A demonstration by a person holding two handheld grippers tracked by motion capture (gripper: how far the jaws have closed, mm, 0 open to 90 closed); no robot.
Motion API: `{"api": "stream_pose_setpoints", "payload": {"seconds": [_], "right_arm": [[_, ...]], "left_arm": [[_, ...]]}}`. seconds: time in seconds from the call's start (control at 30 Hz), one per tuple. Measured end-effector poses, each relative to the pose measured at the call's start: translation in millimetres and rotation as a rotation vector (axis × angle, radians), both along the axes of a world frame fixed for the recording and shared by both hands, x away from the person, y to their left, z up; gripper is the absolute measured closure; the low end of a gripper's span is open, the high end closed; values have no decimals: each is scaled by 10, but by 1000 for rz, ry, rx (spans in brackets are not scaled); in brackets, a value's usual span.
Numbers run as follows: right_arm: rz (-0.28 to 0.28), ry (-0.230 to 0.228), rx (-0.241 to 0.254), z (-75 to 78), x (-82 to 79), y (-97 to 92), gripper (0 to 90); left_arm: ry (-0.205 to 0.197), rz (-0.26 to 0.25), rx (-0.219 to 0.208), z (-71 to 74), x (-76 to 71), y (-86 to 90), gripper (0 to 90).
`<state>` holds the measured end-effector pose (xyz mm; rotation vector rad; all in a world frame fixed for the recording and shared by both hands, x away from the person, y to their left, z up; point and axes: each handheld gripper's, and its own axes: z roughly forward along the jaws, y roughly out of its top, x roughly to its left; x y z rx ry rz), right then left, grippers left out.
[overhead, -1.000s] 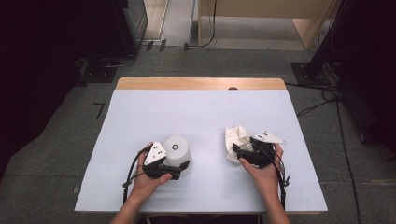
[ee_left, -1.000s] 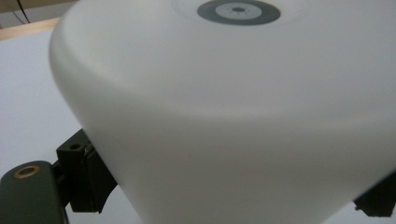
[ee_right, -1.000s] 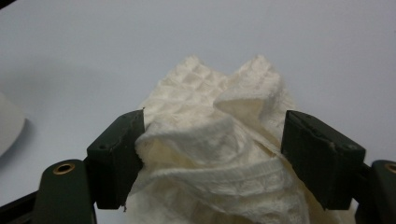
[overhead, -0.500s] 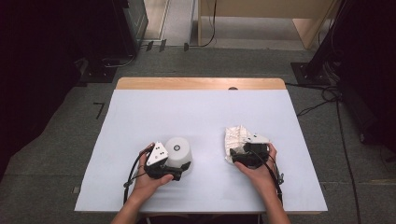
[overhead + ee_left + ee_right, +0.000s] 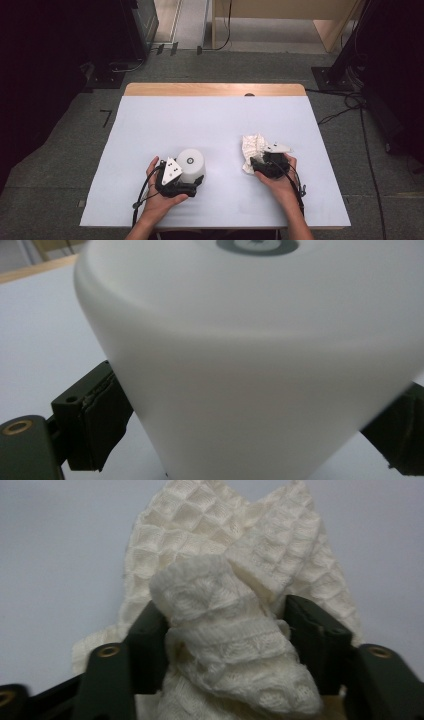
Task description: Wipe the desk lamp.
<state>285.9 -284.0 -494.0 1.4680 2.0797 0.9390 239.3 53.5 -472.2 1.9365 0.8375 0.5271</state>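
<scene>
Low and left of centre in the high view, an upturned white cup [image 5: 191, 164] is flanked by the left tongs [image 5: 187, 186], which have just been opening. At lower right, a cream waffle cloth [image 5: 252, 150] on the worktop [image 5: 210, 125] is clenched by the right tongs [image 5: 256, 165], just closed.

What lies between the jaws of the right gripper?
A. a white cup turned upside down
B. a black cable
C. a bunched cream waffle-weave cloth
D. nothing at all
C: in the right gripper view the cream waffle-weave cloth is bunched up between the two black jaws of the right gripper.
</scene>
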Motion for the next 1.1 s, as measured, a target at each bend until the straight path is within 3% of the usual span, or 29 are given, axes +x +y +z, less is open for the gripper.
{"api": "stream_pose_setpoints", "payload": {"seconds": [0.1,0.2,0.3,0.4,0.43,0.6,0.67,0.77,0.9,1.03,1.1], "right_arm": [[-18,-12,12,-1,6,-34,603],[-12,-21,14,-2,-5,-25,697],[-11,-42,-1,-2,-26,-1,742],[-18,-46,33,17,-40,-30,757],[-14,-62,49,35,-54,-44,758],[35,-128,166,238,-155,5,758],[81,-163,179,338,-205,97,757],[146,-212,195,485,-292,260,757],[236,-265,262,654,-413,460,755],[302,-330,279,777,-546,655,753],[339,-333,291,788,-578,740,752]], "left_arm": [[1,44,-31,8,-76,-28,33],[5,106,-14,-10,-99,-107,21],[18,177,5,-32,-76,-158,21],[30,202,-4,-44,-62,-161,20],[21,200,-3,-41,-71,-163,82],[39,145,-49,-36,24,-39,84],[58,99,-115,-5,86,49,84],[65,-16,-198,78,142,152,84],[67,-102,-220,148,164,168,85],[87,-179,-213,138,160,114,85],[81,-192,-208,145,143,77,85]]}}
